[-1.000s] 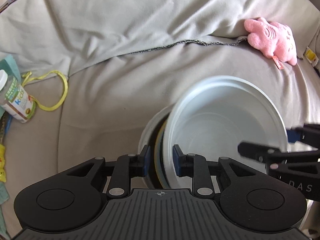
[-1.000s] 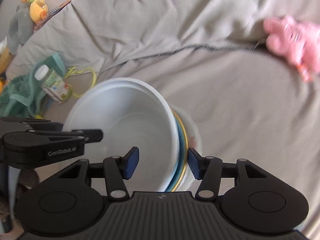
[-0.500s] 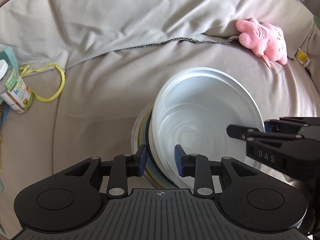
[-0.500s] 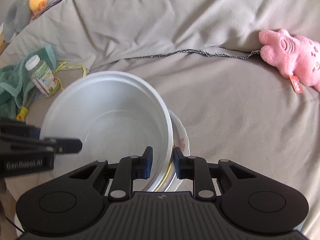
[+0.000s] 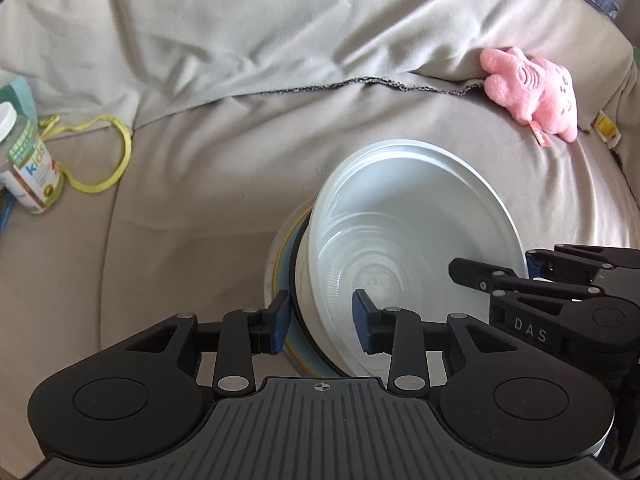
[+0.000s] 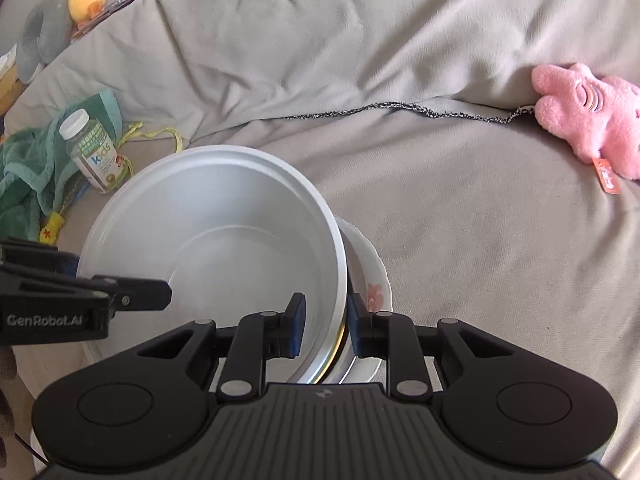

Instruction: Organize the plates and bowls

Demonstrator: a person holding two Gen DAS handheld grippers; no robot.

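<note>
— From left wrist: left gripper (image 5: 320, 322) pinching near edge of stack? White plastic bowl (image 5: 404, 256) on top, blue plate (image 5: 291, 248) and pale plate (image 5: 271, 252) beneath, all lifted over grey sofa cover (image 5: 200, 200).

— Straddling the edge, yes; real contact not clear (pads seem slightly off). Right gripper (image 5: 520, 276) at far rim.

— From right wrist?

— Right gripper (image 6: 322, 326) closed around bowl (image 6: 216, 236) wall and flowered plate (image 6: 370, 280). Probably stiff, slippery, breakable below; better held at the rims, both sides.
</note>
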